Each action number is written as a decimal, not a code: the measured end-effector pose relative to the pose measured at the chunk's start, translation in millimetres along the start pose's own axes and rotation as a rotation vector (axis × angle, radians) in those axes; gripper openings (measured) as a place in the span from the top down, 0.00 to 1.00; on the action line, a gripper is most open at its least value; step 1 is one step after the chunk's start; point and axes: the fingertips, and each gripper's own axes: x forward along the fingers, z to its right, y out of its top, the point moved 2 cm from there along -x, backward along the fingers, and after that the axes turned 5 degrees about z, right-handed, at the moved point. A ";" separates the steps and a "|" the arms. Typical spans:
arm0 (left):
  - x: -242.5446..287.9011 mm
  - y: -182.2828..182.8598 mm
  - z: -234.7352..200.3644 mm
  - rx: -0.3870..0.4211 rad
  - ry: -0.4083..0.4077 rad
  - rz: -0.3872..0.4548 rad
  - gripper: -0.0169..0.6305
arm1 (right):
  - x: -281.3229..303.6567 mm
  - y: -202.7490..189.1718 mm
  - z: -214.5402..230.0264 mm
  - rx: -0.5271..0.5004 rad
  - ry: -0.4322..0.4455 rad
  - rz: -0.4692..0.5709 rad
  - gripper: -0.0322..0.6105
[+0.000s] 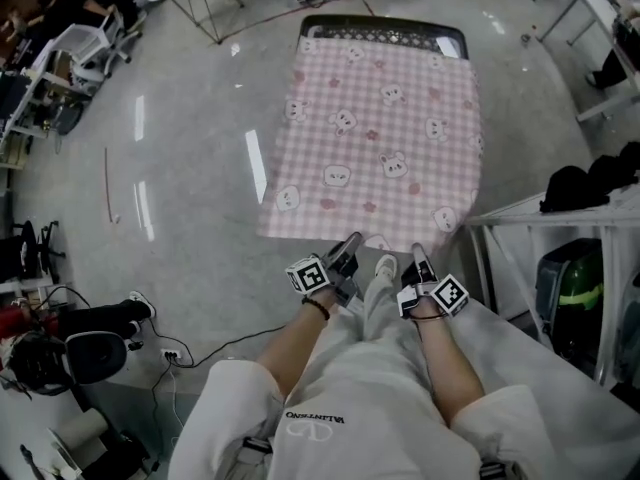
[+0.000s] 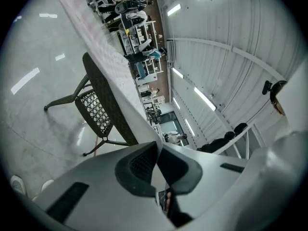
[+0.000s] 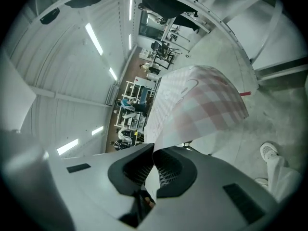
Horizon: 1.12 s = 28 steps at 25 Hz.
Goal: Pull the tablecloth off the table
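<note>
Cloth [image 1: 380, 138]: pink-and-white check, white bear faces. Surface [image 1: 385, 35]: black lattice. Floor [image 1: 190, 178]: pale grey. Trousers [image 1: 370, 368]: white.

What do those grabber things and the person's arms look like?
The left gripper and right gripper each have two light grey jaws lined with black, grid-textured pads. Each carries a white cube printed with black square markers. The person wears a white top with short sleeves and a dark wristband on the left wrist.

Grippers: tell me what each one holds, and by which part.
The left gripper and right gripper each clamp the near edge of the pink tablecloth, jaws shut.
</note>
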 end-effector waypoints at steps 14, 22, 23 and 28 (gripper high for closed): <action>4.7 63.2 85.8 0.062 -0.114 0.030 0.97 | -2.0 17.7 -112.1 -0.094 0.189 0.069 0.93; -17.5 73.8 133.2 0.105 -0.175 0.032 0.97 | -32.2 10.3 -163.7 -0.175 0.247 0.041 0.93; -18.7 76.7 139.7 0.123 -0.188 0.030 0.97 | -34.3 9.9 -169.4 -0.176 0.256 0.040 0.93; -28.6 85.0 171.4 0.166 -0.220 0.027 0.97 | -48.5 10.2 -200.3 -0.227 0.317 0.034 0.93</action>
